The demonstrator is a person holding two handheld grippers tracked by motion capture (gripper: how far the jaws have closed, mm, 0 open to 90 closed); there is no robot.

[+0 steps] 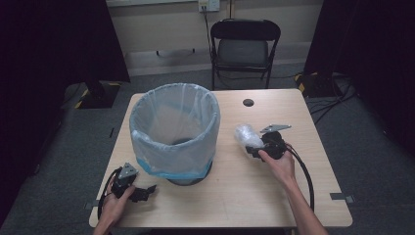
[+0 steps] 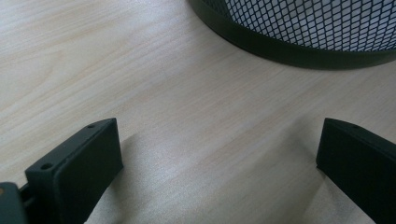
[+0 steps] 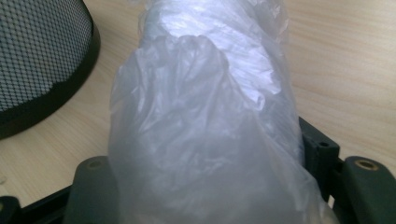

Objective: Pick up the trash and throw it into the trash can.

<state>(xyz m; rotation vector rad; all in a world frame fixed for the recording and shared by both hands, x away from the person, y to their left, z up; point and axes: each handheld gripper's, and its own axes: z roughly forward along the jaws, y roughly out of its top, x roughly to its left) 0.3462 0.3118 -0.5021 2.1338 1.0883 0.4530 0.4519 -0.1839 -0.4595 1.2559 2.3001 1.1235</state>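
Your right gripper [image 1: 252, 151] is clamped on a crumpled clear plastic bag [image 1: 246, 135] at the right half of the wooden surface [image 1: 254, 196], to the right of the mesh bin [image 1: 174, 132]. In the right gripper view the bag [image 3: 205, 126] bulges up between the two black jaws and hides most of them, with the bin's dark base [image 3: 42, 79] at the upper left. The bin stands upright near the middle of the surface, lined with a translucent bag folded over its rim. Your left gripper [image 1: 146, 192] rests low at the near left corner of the surface, just left of the bin's base; its jaws stand wide apart with nothing but bare wood between them. A black folding chair [image 1: 244, 46] stands beyond the far edge.
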